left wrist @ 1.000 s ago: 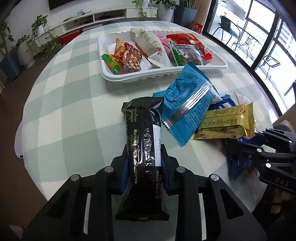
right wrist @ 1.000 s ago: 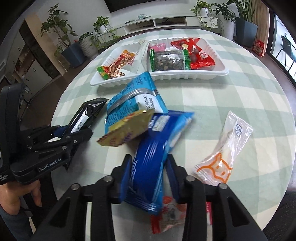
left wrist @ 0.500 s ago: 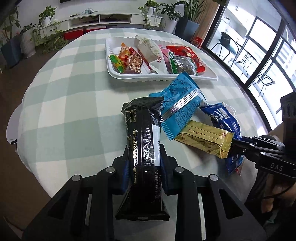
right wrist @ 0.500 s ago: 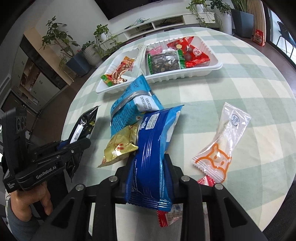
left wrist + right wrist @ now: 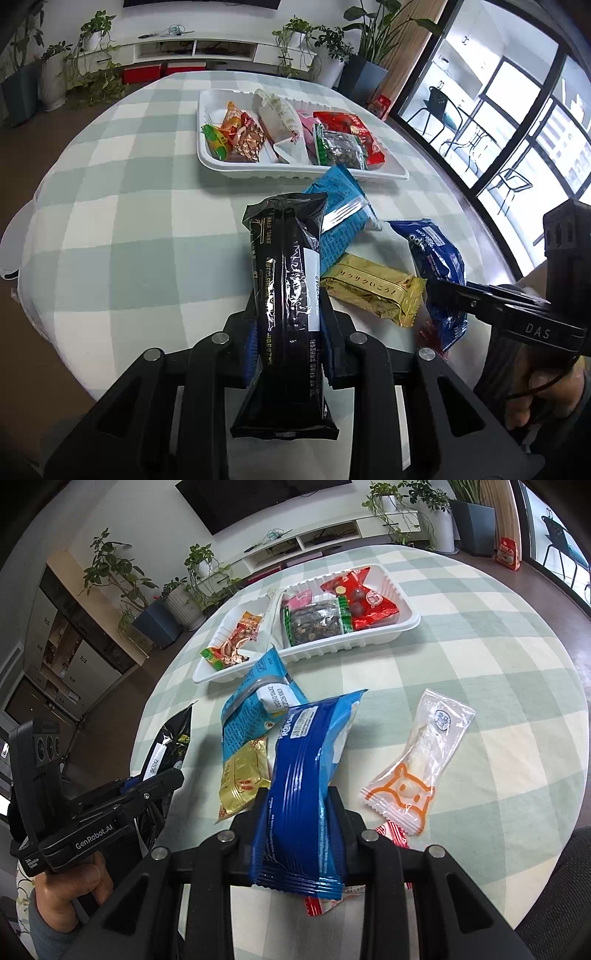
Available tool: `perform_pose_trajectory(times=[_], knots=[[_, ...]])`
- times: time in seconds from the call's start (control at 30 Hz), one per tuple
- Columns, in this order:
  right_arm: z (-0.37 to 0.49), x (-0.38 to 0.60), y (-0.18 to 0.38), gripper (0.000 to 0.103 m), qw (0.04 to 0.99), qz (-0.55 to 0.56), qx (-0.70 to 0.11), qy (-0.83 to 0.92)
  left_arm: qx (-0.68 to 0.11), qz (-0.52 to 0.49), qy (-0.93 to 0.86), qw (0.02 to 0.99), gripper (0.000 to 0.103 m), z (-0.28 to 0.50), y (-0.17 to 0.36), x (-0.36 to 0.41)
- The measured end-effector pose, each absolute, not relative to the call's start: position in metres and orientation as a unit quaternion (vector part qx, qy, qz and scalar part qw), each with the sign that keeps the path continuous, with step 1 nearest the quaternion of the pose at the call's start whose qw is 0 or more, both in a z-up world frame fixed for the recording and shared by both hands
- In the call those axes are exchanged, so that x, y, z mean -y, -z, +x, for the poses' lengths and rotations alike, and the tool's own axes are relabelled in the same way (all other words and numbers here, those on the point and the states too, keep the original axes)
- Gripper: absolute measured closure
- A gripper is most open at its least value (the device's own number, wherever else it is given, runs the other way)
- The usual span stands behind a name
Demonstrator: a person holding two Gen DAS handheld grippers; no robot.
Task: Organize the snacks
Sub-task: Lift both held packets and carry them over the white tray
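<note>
Since a second ago: both grippers sit higher and nearer the table edge; the gold pack [image 5: 371, 290], then propped on the blue pack, now lies flat on the checked table [image 5: 122, 221].

Left gripper [image 5: 289, 332]: pinching the black pack [image 5: 286, 295], lifted off the cloth at the near left.

Right gripper [image 5: 298, 821]: pinching the blue pack [image 5: 306, 779], raised over the near edge.

Right view only: clear pack [image 5: 417, 768] with an orange face print, lying right of the blue pack; a red-and-white wrapper [image 5: 391, 834] under the gripper.

Left view only: a white pack [image 5: 279, 114] inside the tray.

Tray [image 5: 303, 173], white, far centre, two compartments: left holds an orange-green pack [image 5: 236, 642]; right holds a seed pack [image 5: 314, 622], a red pack [image 5: 364, 598] and a pink one [image 5: 299, 600]. A light-blue pack [image 5: 255, 705] lies on the cloth just near the tray.
</note>
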State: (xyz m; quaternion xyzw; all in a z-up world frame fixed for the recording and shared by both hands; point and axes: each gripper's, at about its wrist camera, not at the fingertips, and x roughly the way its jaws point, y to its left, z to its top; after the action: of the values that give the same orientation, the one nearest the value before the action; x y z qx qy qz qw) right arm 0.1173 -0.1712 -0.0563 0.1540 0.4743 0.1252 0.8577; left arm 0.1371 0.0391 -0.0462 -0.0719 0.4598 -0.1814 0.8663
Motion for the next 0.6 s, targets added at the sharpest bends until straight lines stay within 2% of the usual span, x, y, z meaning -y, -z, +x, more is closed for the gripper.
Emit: perform_pose_trajectory(times=[0.37, 0.6], knots=[[0.112, 0.202, 0.042, 0.071, 0.868, 0.186, -0.444, -0.122, -0.441, -0.098, 0.193, 0.871, 0.078, 0.139, 0.034, -0.041], [0.126, 0.228, 0.014, 0.071, 0.887, 0.186, -0.406, -0.118, -0.418, -0.106, 0.188, 0.882, 0.078, 0.167, 0.008, -0.053]])
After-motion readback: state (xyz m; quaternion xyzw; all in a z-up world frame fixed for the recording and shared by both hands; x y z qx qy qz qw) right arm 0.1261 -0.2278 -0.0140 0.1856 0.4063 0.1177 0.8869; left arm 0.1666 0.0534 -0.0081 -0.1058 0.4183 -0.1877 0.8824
